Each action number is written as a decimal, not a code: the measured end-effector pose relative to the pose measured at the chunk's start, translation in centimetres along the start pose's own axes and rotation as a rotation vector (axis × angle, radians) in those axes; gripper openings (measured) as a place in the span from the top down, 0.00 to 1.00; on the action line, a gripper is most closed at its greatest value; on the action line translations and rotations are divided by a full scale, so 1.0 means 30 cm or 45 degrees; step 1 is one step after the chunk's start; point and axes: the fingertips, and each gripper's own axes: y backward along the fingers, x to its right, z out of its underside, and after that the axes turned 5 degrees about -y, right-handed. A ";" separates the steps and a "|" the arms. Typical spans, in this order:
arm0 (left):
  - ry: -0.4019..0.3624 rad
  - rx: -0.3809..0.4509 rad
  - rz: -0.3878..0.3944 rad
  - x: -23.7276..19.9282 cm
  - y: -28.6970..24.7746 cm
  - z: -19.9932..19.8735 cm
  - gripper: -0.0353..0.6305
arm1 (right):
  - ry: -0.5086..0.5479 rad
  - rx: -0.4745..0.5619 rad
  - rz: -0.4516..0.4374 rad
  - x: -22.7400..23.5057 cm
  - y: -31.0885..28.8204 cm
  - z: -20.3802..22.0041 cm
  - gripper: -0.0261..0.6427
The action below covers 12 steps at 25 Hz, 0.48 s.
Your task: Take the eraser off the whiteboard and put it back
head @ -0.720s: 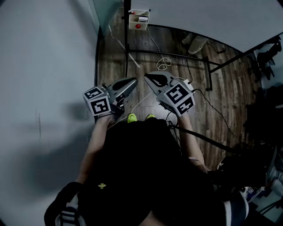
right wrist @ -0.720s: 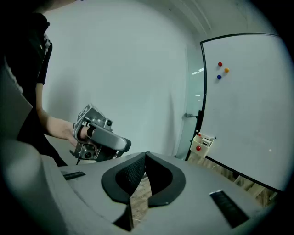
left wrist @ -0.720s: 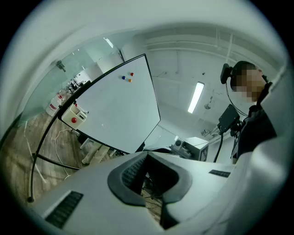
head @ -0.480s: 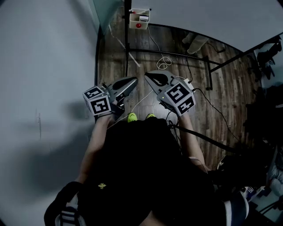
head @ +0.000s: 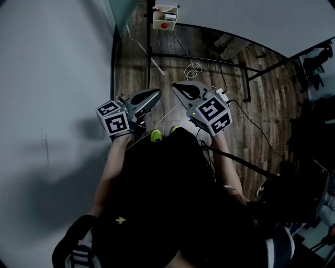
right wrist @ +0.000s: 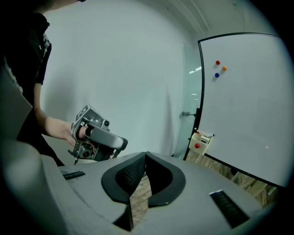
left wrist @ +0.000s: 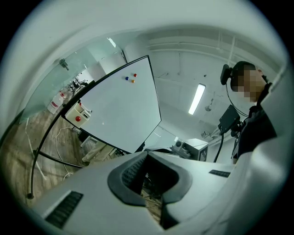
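1. You are holding the left gripper (head: pixel 155 95) out level above the wooden floor (head: pixel 131 68). Its jaws are pressing together tip to tip, and its own view (left wrist: pixel 147 155) is showing nothing caught between the pads.
2. Ahead of both grippers, a cream holder (head: pixel 165 17) is hanging on the whiteboard's frame near its lower left corner, with a red dot (head: pixel 164 25) showing on its front.
3. The pale block lying in that holder is probably the eraser (head: pixel 168 14). It is sitting well apart from both grippers. Its long axis seems to be running along the board's bottom edge, but it is too small to tell which way it is pointing.
4. You are tipping the right gripper (head: pixel 178 87) somewhat downward, just beside the left one. Its jaws (right wrist: pixel 146 156) are fully closed and gripping nothing.
5. The whiteboard (head: pixel 261 18) is standing upright to the right, with three small magnets (right wrist: pixel 217 63), red, blue and orange, clinging near its upper left.
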 end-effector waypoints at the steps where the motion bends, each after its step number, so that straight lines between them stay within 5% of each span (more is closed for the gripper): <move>1: 0.004 0.002 -0.002 -0.003 0.004 0.004 0.92 | 0.000 -0.010 0.006 0.004 0.002 0.009 0.95; 12: 0.041 0.029 -0.006 -0.039 -0.017 -0.004 0.92 | 0.016 -0.049 -0.006 0.046 -0.016 0.017 0.95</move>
